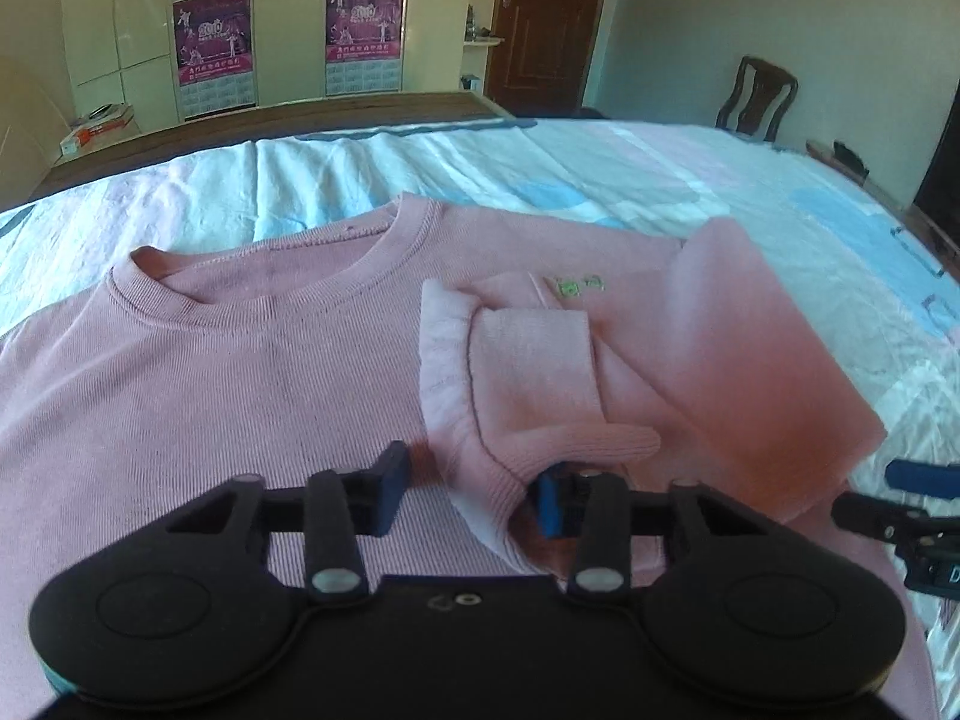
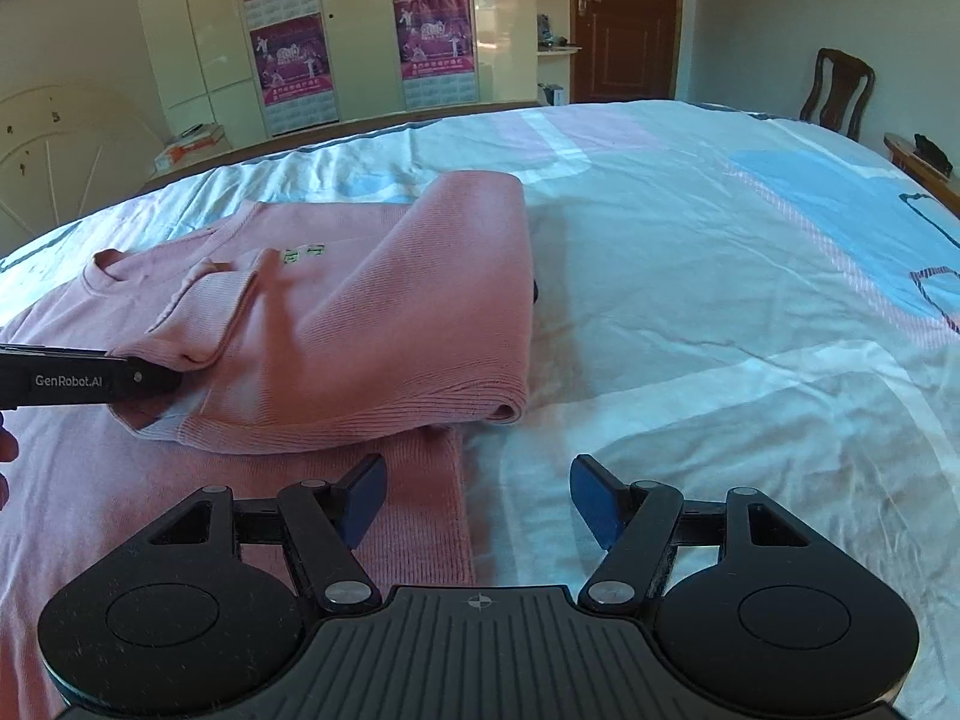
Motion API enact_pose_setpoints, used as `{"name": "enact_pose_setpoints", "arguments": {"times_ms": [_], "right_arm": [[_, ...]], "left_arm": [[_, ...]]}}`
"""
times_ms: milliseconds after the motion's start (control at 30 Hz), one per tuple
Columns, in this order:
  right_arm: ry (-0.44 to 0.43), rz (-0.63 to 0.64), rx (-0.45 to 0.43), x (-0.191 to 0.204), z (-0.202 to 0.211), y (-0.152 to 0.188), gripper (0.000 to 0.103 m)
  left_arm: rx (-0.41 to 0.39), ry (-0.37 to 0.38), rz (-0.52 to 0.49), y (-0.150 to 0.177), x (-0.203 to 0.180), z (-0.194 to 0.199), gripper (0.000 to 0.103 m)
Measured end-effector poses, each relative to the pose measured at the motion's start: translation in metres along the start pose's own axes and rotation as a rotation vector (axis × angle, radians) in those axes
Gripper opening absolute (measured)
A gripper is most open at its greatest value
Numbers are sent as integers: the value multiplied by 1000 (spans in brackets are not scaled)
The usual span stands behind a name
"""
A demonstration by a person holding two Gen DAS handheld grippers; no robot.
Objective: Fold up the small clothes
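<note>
Sweater (image 1: 210,372) hem cut off by the frame edge; cuff (image 1: 510,480) hides one finger of the left tongs (image 1: 474,495); poster (image 2: 294,60) text illegible.

Sweater (image 1: 210,372): pink knit cloth, fine ribbing, matt; the cuff (image 1: 480,462) shows a paler, fuzzier inside.
Bedsheet (image 2: 720,300): thin woven cloth, creased, with a soft sheen where the light hits.
Left gripper (image 1: 474,498): matt black plastic body, silvery metal pivot pins, blue rubbery-looking pads.
Right gripper (image 2: 477,498): same black plastic, with a ribbed top plate.
Wardrobe (image 2: 198,48): cream panels, glossy, reflecting.
Posters (image 2: 294,60): printed paper.
Door (image 2: 624,18): dark wood, slight gloss.
Chair (image 2: 837,93): dark polished wood.
</note>
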State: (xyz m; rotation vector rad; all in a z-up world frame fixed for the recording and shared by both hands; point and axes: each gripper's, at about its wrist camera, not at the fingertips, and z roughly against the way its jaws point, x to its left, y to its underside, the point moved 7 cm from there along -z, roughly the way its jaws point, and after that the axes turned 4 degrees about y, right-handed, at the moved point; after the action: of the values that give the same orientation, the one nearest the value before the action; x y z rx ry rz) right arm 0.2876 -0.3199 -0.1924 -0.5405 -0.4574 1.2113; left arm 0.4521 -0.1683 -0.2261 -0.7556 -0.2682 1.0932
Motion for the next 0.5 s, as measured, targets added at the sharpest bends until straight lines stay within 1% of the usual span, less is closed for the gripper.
{"name": "enact_pose_setpoints", "arguments": {"times_ms": [33,67,167,300,367,433,500], "right_arm": [[-2,-3,1,0,-2,-1,67],[-3,-4,0,0,-5,-3,67],[-17,-21,-3,4,-7,-6,67],[-23,-23,-9,10,-10,-9,67],[-30,-20,-15,15,-11,-12,67],[-42,-14,-18,22,-15,-15,67],[-50,-7,-32,31,-19,-19,55]], "left_arm": [[-6,-8,24,-2,4,0,14],[-20,-8,49,-5,8,2,11],[-99,19,137,-14,23,17,10],[-223,18,220,-32,49,58,9],[-272,-4,252,-38,67,79,9],[-303,-34,273,-39,84,92,9],[-314,-76,280,-33,99,102,9]]}}
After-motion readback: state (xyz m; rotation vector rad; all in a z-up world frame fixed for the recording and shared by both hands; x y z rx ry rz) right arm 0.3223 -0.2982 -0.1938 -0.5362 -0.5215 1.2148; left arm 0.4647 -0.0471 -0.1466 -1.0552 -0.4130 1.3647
